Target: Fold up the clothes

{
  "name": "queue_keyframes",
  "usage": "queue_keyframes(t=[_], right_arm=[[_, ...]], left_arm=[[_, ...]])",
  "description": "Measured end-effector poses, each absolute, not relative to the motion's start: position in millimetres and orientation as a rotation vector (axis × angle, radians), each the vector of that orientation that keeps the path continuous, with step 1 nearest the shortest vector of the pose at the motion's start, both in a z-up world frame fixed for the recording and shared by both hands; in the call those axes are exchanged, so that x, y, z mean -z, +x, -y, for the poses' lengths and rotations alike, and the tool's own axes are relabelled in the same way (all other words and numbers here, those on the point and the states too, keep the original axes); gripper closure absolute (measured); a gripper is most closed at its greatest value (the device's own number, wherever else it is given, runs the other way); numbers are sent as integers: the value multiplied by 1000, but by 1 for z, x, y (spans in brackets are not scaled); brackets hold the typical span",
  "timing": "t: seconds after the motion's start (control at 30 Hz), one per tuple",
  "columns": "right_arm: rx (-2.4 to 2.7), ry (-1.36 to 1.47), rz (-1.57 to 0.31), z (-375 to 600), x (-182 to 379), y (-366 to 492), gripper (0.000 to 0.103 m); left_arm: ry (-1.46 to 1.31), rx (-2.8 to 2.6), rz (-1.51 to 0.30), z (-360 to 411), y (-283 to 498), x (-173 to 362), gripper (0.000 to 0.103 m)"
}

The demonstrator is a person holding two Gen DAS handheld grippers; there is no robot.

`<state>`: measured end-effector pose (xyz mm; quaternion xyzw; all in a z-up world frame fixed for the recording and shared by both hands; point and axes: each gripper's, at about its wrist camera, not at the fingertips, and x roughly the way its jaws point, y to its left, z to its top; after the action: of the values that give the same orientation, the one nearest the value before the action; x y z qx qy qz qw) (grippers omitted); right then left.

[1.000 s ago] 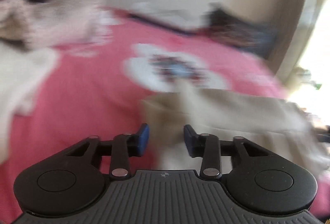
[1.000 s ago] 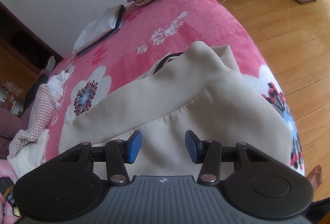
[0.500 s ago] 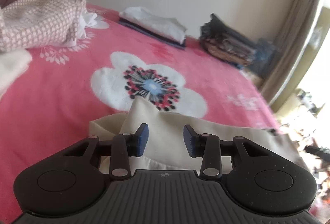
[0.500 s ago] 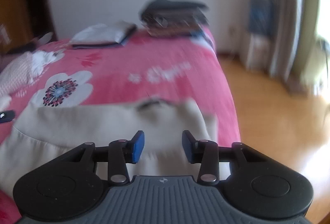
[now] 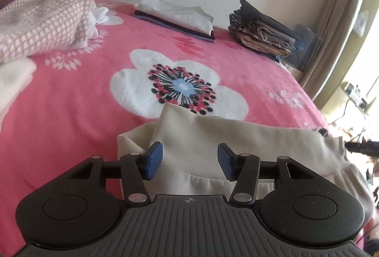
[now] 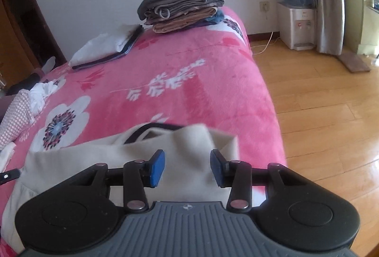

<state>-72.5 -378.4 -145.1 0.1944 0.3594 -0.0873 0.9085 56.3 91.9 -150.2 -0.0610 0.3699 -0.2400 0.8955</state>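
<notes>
A cream garment (image 5: 236, 138) lies on the pink floral blanket (image 5: 71, 96) at the near edge of the bed. Its folded upper left corner peaks just beyond my left gripper (image 5: 190, 160), which is open above the cloth with nothing between the blue pads. In the right wrist view the same garment (image 6: 94, 157) shows a dark neckline at its top. My right gripper (image 6: 187, 168) is open over its right end, near the bed's edge. The tip of the other gripper shows at each view's side.
A stack of folded dark and tan clothes (image 6: 182, 6) and a flat white-and-navy folded pile (image 5: 175, 15) sit at the far side of the bed. A checked pink cloth (image 5: 40, 22) lies at the left. Wooden floor (image 6: 319, 103) and a water dispenser (image 6: 296, 24) are to the right.
Both cameras have swung from looking down on the garment to a low, forward view across the bed. Motion blur has gone. Both grippers stayed open.
</notes>
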Motion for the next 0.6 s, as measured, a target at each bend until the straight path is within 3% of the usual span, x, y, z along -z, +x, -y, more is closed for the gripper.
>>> queue_keyframes(t=[0.6], right_arm=[[28, 676, -844, 429, 171, -50, 56]], left_arm=[[-221, 587, -863, -109, 91, 162, 50]])
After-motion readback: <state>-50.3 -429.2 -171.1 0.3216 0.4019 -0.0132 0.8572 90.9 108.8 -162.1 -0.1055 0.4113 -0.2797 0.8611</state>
